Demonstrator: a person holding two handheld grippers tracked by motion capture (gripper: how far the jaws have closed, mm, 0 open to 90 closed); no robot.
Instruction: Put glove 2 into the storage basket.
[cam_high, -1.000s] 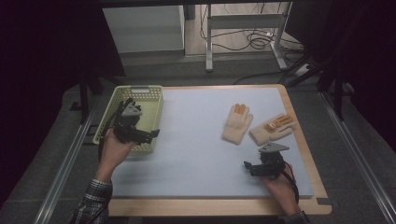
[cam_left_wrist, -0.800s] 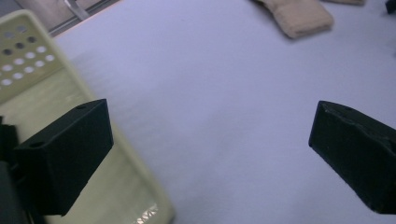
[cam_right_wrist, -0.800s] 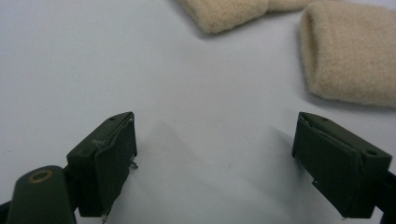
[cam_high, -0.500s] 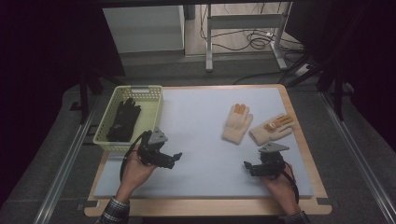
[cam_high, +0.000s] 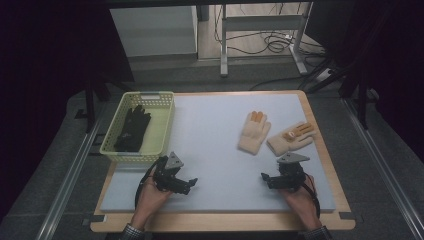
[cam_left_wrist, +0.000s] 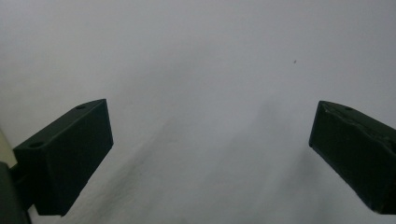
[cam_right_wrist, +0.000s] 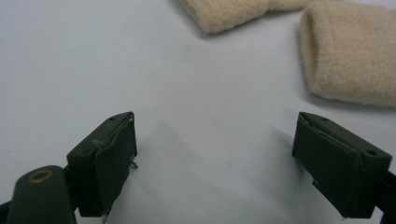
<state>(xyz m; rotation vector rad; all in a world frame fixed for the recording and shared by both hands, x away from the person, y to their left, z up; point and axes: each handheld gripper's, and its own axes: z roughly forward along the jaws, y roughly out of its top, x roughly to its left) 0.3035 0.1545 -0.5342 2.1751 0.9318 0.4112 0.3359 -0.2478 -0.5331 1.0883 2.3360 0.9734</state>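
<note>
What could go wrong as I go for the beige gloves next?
1. The two beige gloves lie touching, so the open right claw may snag both at once.
2. The yellow basket already holds the black gloves; a drop near its rim might spill out.
3. The open left claw could cross the right claw's path.

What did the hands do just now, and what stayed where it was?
The left gripper let go of the black glove in the yellow plastic basket, then drew back to the pale mat, open. The right gripper and both beige gloves stayed put.
</note>
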